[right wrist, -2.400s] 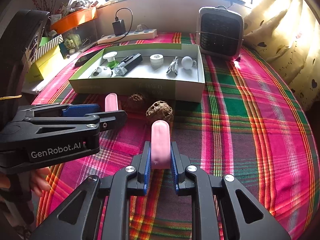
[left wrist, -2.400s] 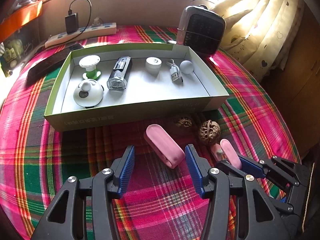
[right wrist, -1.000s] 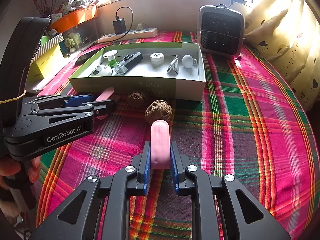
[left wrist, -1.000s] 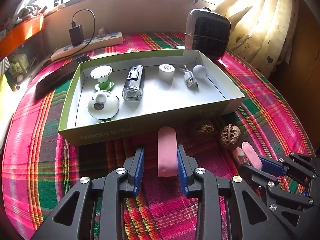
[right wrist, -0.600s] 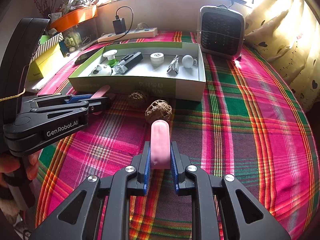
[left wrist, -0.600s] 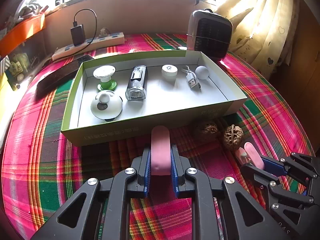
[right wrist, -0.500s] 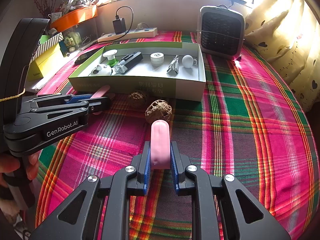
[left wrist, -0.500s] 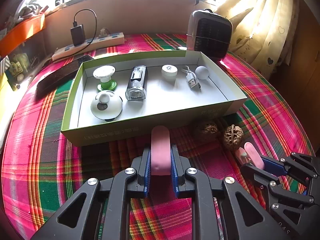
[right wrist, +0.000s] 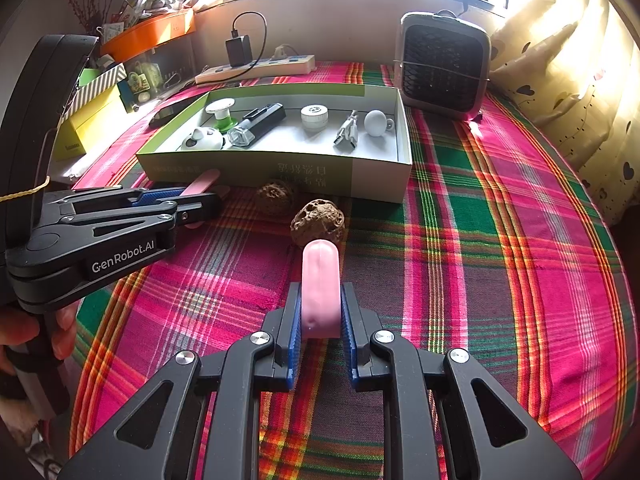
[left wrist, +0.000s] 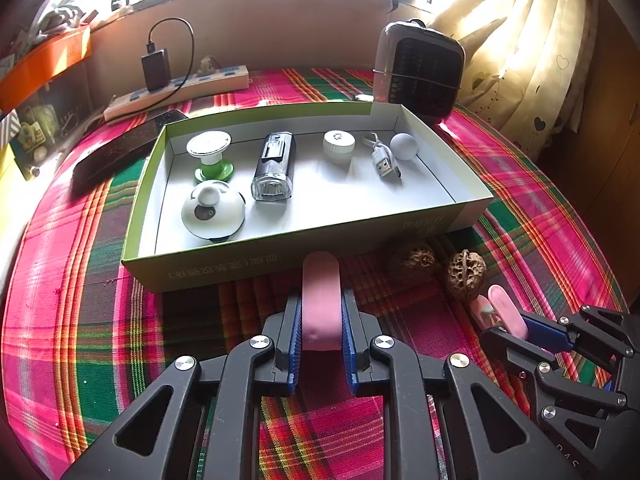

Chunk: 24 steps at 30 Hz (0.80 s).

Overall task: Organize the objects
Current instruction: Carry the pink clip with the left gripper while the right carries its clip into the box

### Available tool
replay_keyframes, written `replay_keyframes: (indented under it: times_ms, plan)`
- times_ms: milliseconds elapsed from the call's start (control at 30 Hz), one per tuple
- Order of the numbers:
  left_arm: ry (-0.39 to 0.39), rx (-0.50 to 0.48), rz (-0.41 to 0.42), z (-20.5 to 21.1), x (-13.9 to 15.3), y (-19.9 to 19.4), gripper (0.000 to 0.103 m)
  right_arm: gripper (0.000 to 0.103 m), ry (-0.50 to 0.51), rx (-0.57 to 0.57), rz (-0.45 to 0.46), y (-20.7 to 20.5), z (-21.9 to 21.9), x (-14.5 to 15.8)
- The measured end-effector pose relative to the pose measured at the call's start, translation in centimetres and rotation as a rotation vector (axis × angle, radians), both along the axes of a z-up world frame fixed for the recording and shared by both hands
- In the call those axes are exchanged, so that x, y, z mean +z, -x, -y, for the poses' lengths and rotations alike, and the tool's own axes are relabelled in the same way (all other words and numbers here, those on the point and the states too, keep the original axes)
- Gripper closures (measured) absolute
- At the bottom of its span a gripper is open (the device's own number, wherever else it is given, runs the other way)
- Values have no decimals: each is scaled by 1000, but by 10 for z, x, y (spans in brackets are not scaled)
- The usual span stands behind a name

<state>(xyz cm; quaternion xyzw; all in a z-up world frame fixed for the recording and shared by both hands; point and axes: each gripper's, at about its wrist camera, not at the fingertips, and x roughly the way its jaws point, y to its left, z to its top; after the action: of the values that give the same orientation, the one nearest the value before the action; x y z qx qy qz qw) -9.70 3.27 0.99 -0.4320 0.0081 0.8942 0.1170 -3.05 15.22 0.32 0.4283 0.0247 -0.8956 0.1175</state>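
My left gripper (left wrist: pixel 320 312) is shut on a pink oblong piece (left wrist: pixel 320 292) whose rounded tip points at the front wall of the green-and-white box (left wrist: pixel 224 270). A second pink piece (right wrist: pixel 320 276) is clamped in my right gripper (right wrist: pixel 320 308), just behind a walnut (right wrist: pixel 318 222). A second walnut (right wrist: pixel 276 198) lies against the box. In the left wrist view the right gripper (left wrist: pixel 516 326) sits low at the right, beside the walnuts (left wrist: pixel 466 274). The box holds a bike light (left wrist: pixel 274 166), a USB cable (left wrist: pixel 384 162) and small white items.
A small heater (left wrist: pixel 420 68) stands behind the box's right corner. A power strip (left wrist: pixel 180 90) with a charger runs along the back wall, and a dark phone (left wrist: pixel 124 152) lies left of the box. A yellow box (right wrist: pixel 92 124) and clutter fill the far left. Curtains hang at the right.
My left gripper's jaws closed on the pink piece, which earlier lay askew between open fingers and now sits straight. The right gripper kept its grip and stayed put.
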Motion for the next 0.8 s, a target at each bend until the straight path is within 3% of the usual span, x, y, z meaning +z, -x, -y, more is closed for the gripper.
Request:
replay_keyframes:
  times_ms: [800]
  plan:
    - [-19,-26,-13,1,7,-11,87,84,53,31,-22,-7,2,6]
